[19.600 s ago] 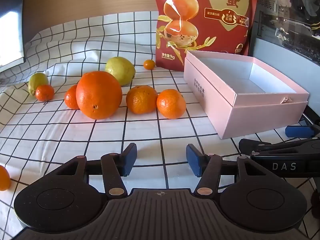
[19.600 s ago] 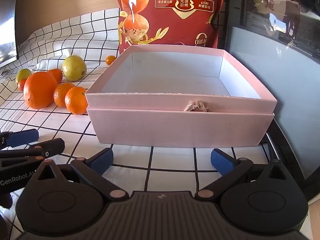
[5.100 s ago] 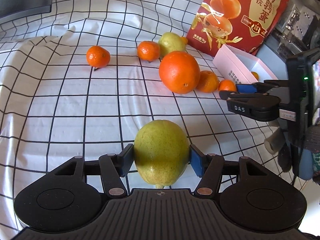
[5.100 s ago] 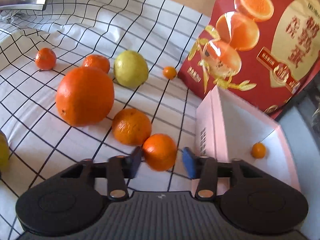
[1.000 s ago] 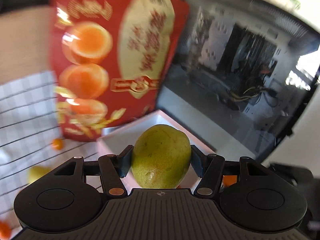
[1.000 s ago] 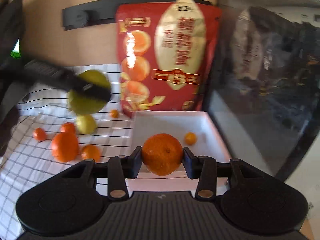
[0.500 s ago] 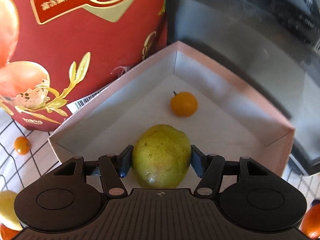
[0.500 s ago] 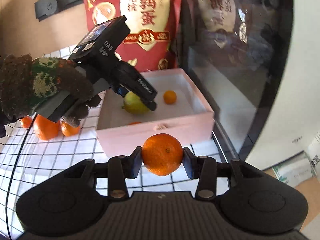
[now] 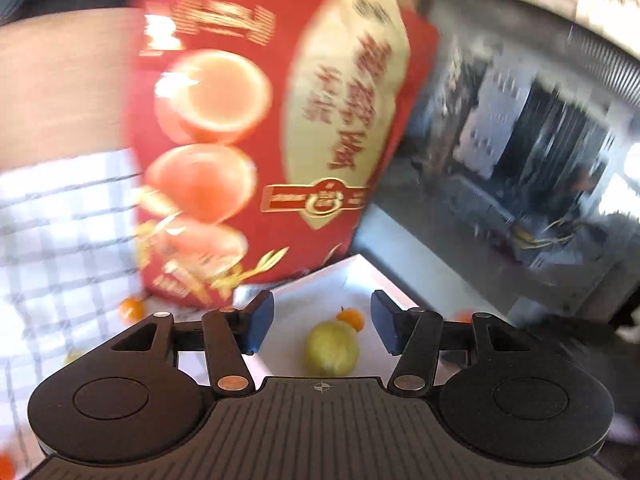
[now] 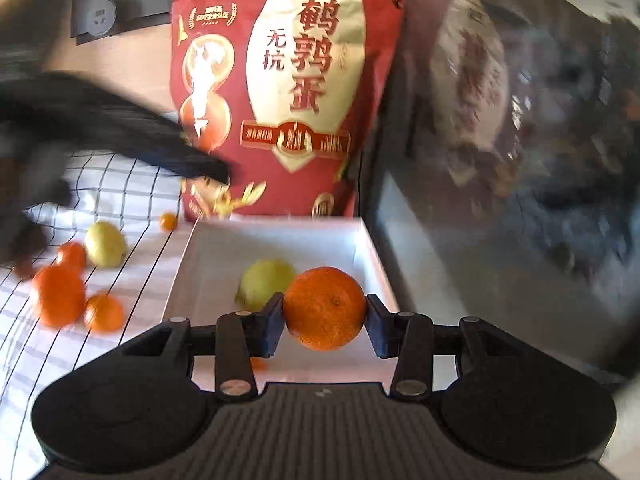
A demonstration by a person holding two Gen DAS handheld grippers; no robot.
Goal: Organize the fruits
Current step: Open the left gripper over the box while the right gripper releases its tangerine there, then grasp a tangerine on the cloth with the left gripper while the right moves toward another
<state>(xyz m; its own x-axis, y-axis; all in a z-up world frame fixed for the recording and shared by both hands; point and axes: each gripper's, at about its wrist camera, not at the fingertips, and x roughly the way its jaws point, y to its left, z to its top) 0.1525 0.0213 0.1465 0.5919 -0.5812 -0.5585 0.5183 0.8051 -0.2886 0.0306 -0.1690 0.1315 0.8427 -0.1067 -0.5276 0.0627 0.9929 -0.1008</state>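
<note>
The left gripper (image 9: 322, 328) hangs above the pink box (image 10: 372, 256) with nothing between its fingers (image 9: 259, 326); they are closing on empty air, clear of the green fruit (image 9: 331, 350) that lies below on the box floor, touching or just beside a small orange fruit (image 9: 352, 317). That empty, raised pose fits a hand done with its delivery, not one reaching for a grasp.

The right gripper (image 10: 325, 322) has its fingers (image 10: 273, 322) clenched on a mandarin (image 10: 325, 307), 1 pad on each flank, and holds it over the near part of the box. In this view the green fruit sits just behind the mandarin, so the drop spot likely needs to be beside it, not on top. The box has low walls, which should stop round fruit from rolling off.

Outside the box, on the checked cloth (image 10: 132, 188) over the tabletop, wait a second green fruit (image 10: 105, 244), a large orange (image 10: 58, 296), 2 mandarins and a tiny orange one (image 10: 168, 221). A red snack bag (image 10: 288, 92) stands right behind the box. In my judgement, sorting is under halfway.
</note>
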